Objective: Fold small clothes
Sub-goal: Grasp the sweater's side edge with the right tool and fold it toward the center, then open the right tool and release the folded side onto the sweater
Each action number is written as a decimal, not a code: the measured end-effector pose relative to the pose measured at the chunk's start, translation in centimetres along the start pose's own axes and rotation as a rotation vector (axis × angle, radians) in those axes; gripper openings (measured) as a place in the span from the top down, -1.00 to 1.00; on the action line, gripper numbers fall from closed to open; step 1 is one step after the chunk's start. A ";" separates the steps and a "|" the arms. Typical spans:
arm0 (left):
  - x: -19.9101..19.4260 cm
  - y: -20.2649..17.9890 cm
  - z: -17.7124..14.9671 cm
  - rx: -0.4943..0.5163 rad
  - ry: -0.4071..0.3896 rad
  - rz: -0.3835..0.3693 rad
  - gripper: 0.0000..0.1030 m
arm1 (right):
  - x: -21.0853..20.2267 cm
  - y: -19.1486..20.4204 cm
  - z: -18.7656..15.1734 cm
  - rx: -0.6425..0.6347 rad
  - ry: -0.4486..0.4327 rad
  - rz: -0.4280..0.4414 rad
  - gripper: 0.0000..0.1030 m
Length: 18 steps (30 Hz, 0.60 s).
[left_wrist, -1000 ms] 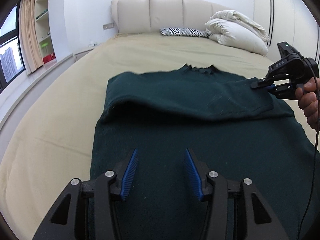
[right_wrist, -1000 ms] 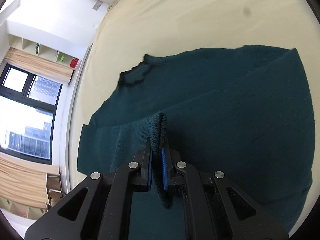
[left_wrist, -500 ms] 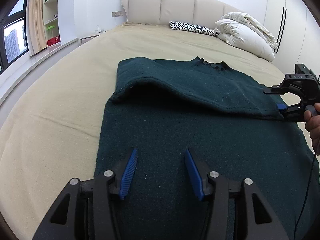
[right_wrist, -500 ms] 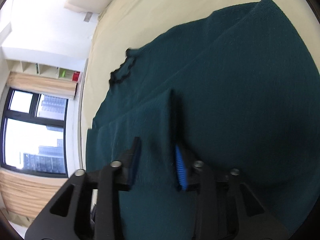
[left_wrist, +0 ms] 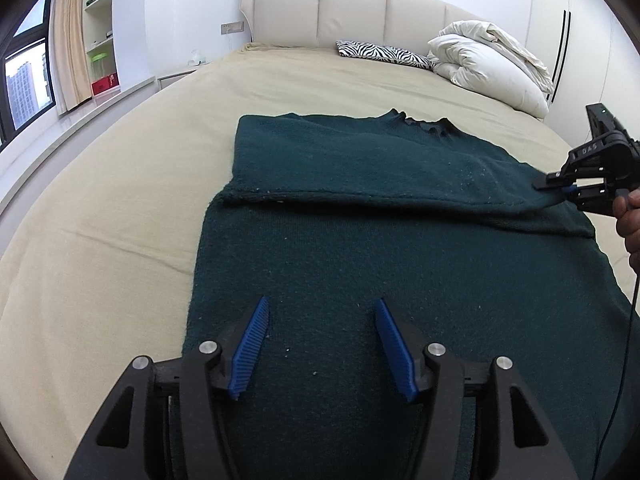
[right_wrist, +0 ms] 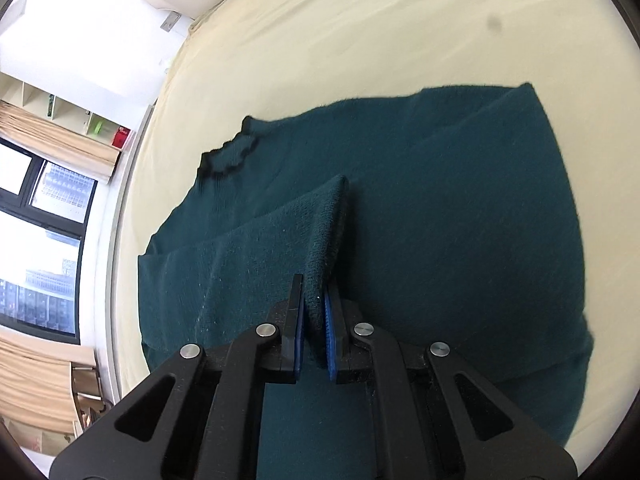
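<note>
- dark green knit sweater [left_wrist: 400,264] lies flat on the beige bed sheet [left_wrist: 120,200], collar [right_wrist: 230,156] toward the headboard [left_wrist: 340,12], hem end toward the left wrist camera.
- done so far, as judged from the lay of the cloth: one sleeve [left_wrist: 360,172] is folded across the chest. it runs as a band from the left shoulder area to the right side of the garment, with a straight lower edge lying on the body panel.
- right gripper [right_wrist: 314,320]: jaws pressed together, pinching the cuff end of that sleeve. in the right wrist view the knit stands as a raised ridge between the blue pads [right_wrist: 331,332]. the cuff is not yet released onto the body.
- left gripper [left_wrist: 320,344]: jaws apart and opening, with nothing between them. it hovers over the lower body panel; contact with the cloth cannot be confirmed.
- in the left wrist view the right gripper appears at the right edge of the garment, with a hand [left_wrist: 630,216] on it.
- second sleeve: its position cannot be determined; a diagonal fold line on the far side in the right wrist view may be it.
- remaining, as a judgement: set the cuff down and release it, confirm or fold the other sleeve, then fold the body hem to collar. the task appears to be in its early to middle part.
- white duvet [left_wrist: 488,64] and zebra pillow [left_wrist: 384,54] lie near the headboard, well apart from the work.
</note>
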<state>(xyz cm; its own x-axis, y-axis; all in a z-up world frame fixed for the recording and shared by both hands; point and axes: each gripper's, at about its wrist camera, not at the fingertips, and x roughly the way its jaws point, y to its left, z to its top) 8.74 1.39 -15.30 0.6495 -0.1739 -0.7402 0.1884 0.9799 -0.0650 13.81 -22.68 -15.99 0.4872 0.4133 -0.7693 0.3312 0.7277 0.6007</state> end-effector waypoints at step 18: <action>-1.9 7.1 7.1 -0.261 -0.083 -0.223 -0.19 | -0.9 -4.0 -1.4 0.092 -0.019 0.134 0.55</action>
<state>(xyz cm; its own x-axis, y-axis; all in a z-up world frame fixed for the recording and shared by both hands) 14.08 8.01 -9.64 0.6730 -0.3837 -0.6323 0.1446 0.9067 -0.3963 10.88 -25.19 -18.01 0.5466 0.4921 -0.6776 0.3345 0.6135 0.7154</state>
